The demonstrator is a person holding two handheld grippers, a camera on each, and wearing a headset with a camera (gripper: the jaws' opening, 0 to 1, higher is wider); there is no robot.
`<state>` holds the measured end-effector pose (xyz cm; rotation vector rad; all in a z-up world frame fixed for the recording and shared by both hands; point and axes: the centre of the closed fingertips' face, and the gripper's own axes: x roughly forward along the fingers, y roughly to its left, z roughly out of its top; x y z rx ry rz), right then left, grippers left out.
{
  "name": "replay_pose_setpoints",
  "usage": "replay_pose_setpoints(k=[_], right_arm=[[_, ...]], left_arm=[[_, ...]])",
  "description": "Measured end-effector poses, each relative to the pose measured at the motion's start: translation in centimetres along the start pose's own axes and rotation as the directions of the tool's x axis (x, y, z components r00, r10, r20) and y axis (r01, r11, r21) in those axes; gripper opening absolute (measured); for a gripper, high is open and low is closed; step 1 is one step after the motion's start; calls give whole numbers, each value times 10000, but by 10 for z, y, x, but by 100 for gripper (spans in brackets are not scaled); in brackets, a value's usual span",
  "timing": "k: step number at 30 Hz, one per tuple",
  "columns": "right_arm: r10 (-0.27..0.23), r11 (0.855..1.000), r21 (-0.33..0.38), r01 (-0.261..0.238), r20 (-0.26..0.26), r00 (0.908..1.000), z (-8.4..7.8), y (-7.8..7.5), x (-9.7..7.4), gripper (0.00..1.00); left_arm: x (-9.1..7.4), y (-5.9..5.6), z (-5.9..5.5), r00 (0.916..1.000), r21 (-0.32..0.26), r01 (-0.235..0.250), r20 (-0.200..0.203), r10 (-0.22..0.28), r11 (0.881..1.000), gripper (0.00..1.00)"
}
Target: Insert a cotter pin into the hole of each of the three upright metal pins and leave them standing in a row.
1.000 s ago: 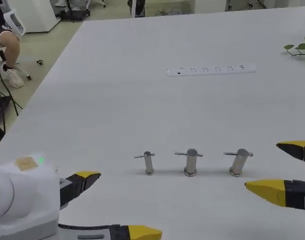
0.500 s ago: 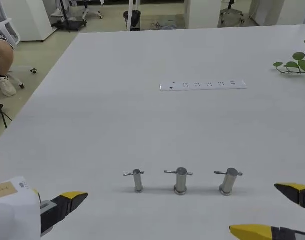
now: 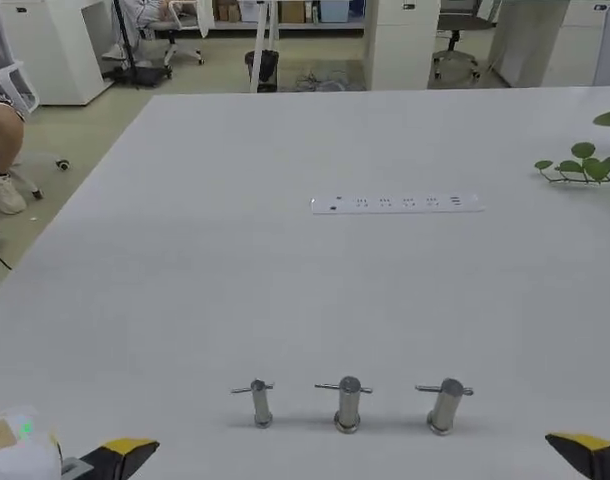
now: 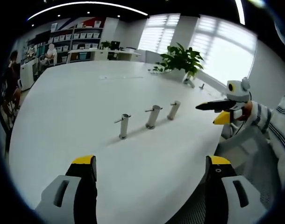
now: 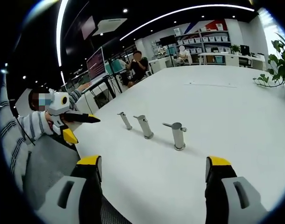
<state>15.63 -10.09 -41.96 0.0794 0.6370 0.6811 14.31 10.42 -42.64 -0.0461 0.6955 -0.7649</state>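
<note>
We see the three metal pins (image 3: 348, 403) standing in a row on the bench (image 3: 285, 280), each with a cotter pin (image 3: 330, 386) through its top. Our left tool (image 4: 151, 161) and right tool (image 5: 154, 161) gape wide and empty, flanking the row, well apart from it.

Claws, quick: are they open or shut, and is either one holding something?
Left claw: open, holding nothing.
Right claw: open, holding nothing.
</note>
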Motion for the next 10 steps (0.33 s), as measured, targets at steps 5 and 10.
replay_pose_setpoints(k=[5, 10], right_arm=[[-19, 9999, 145, 20, -76, 10000, -2, -4, -1, 91], [89, 9994, 325, -86, -119, 9999, -3, -2, -1, 93]], left_arm=[[-1, -1, -3, 10000, -181, -15, 12, 15, 9998, 97], [-2, -4, -2, 10000, -342, 18, 92, -15, 9994, 97]])
